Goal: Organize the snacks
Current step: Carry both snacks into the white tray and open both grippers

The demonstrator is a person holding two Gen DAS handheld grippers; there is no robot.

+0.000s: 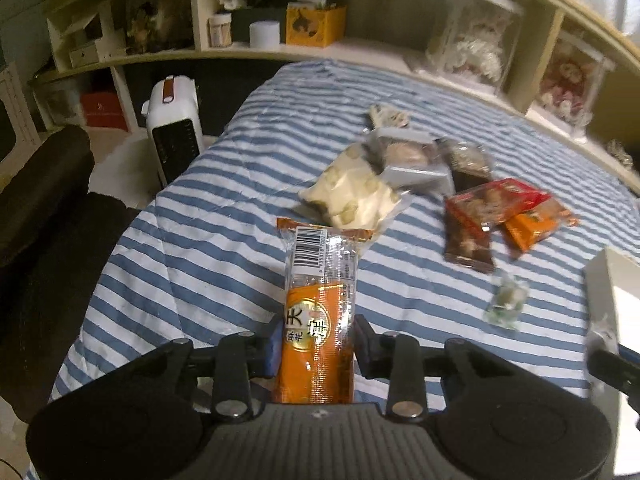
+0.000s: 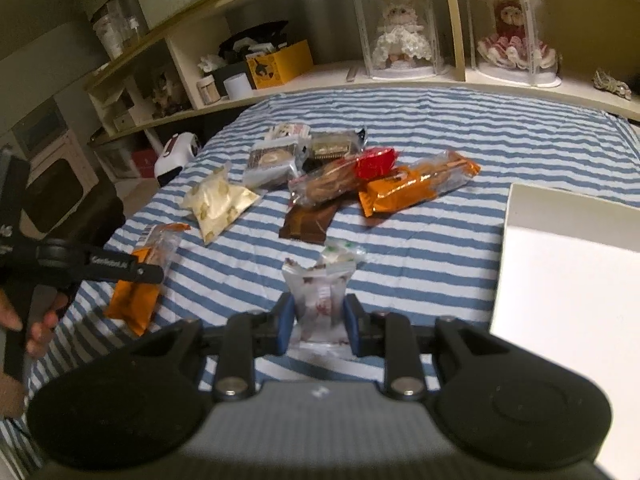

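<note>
My left gripper (image 1: pixel 316 344) is shut on a long orange snack pack (image 1: pixel 320 304) with a barcode end, held above the striped bed; it also shows in the right wrist view (image 2: pixel 140 276). My right gripper (image 2: pixel 318 326) is shut on a small clear white snack packet (image 2: pixel 320 296). A white box (image 2: pixel 568 280) sits at the right, beside my right gripper; its edge shows in the left wrist view (image 1: pixel 612 280). A pile of snacks lies mid-bed: a cream bag (image 2: pixel 218 202), a brown pack (image 2: pixel 308 222), an orange pack (image 2: pixel 416 188), a grey pack (image 2: pixel 272 160).
The blue-and-white striped bedcover (image 2: pixel 440 248) carries everything. A small clear candy (image 1: pixel 506 300) lies near the box. A shelf (image 2: pixel 360 76) with doll cases and a yellow box runs behind. A white heater (image 1: pixel 174 128) and a black chair (image 1: pixel 40 200) stand left of the bed.
</note>
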